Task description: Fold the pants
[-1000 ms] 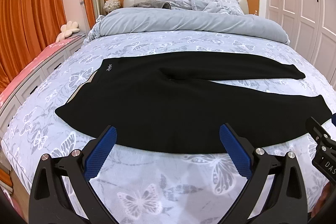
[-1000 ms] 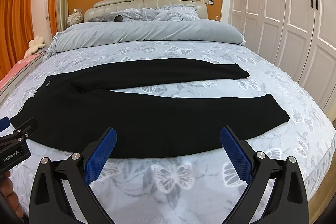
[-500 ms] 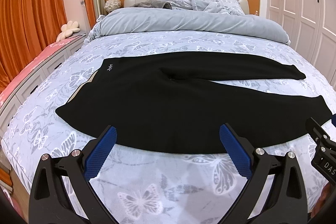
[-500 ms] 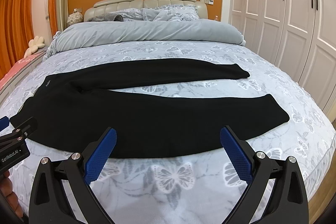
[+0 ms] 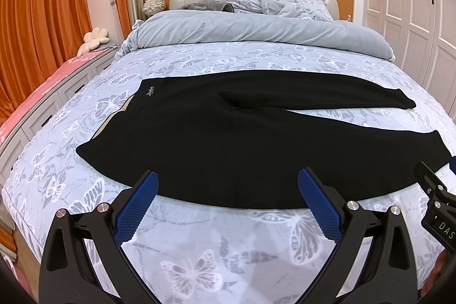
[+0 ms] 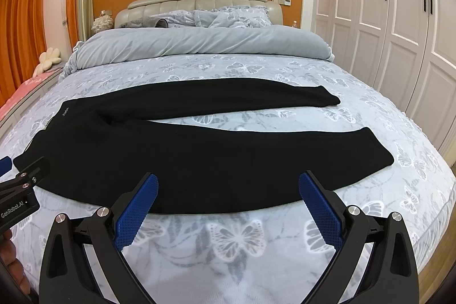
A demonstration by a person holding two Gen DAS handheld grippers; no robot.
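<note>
Black pants (image 5: 216,138) lie flat across the bed, waistband at the left, both legs stretched to the right and spread apart; they also show in the right wrist view (image 6: 199,150). My left gripper (image 5: 228,184) is open and empty, just short of the pants' near edge by the hip. My right gripper (image 6: 228,187) is open and empty, just short of the near leg's edge. Each gripper shows at the other view's side, the right one (image 5: 436,204) and the left one (image 6: 20,193).
The bed (image 5: 199,261) has a butterfly-print sheet, a grey duvet (image 5: 256,30) rolled at the head and pillows behind. Orange curtains and a pink-topped bench (image 5: 42,87) are left. White wardrobes (image 6: 384,33) stand at the right.
</note>
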